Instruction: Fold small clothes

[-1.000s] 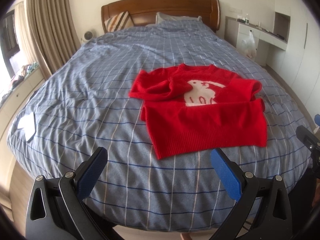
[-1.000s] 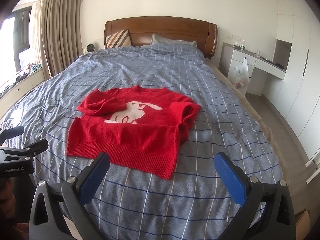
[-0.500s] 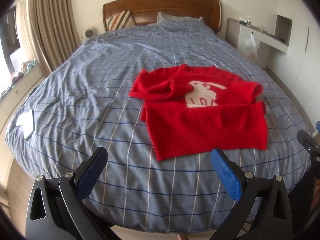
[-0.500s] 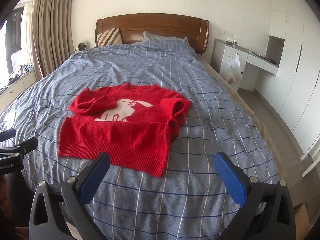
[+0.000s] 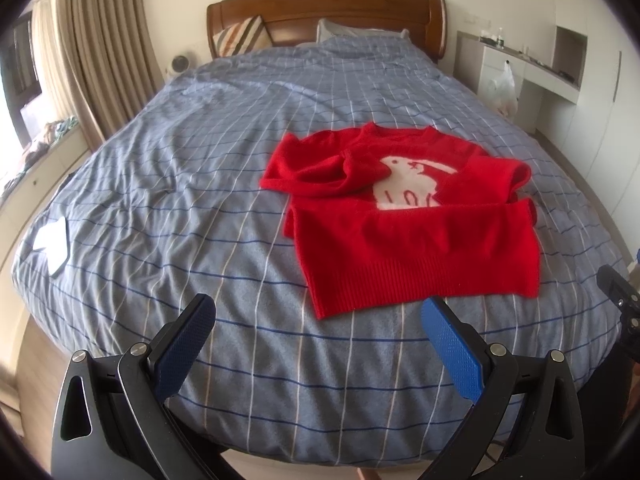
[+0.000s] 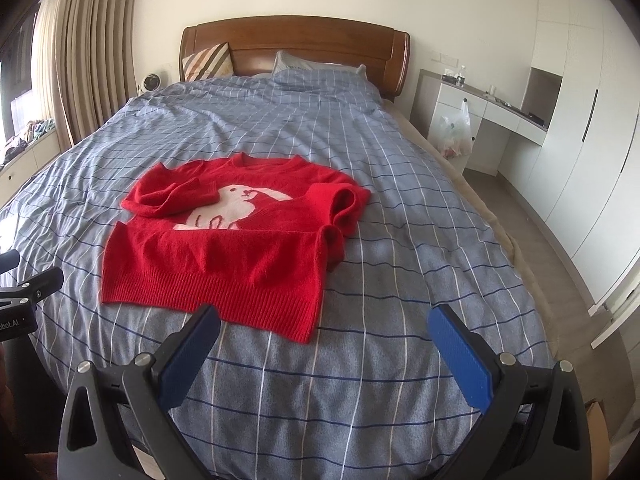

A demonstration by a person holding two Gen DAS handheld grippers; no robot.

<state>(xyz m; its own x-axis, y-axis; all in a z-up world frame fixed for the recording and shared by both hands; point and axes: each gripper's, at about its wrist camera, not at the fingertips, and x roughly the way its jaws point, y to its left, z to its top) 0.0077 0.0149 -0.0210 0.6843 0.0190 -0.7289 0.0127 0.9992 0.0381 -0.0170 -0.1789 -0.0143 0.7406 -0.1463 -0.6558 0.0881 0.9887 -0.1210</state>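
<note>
A wide bed [image 5: 224, 184] fills both views, spread with a blue-grey checked cover [image 6: 400, 208] and backed by a wooden headboard [image 6: 296, 46]. Up at the head, a striped cushion [image 6: 208, 62] leans on the headboard beside a grey pillow [image 6: 316, 68]. Tan curtains [image 5: 104, 60] hang on the window side, a white desk [image 6: 492, 108] stands on the other, with a plastic bag [image 6: 454, 132] hanging at its front.

And there's the sweater [image 5: 404, 216], red, lying flat on the cover toward the foot of the bed. Its white rabbit [image 6: 236, 208] faces up, the ribbed hem nearest the cameras, and both sleeves are folded in over the chest, one bunched at each shoulder.

Left gripper [image 5: 318, 344] hangs over the foot of the bed, blue pads spread wide with nothing between them, short of the hem's near corner. Right gripper [image 6: 324, 350] is likewise released and empty, its left pad just overlapping the hem's edge in view; whether it touches, I cannot tell.

Far left on the cover, a small white object [image 5: 54, 246] sits alone.
</note>
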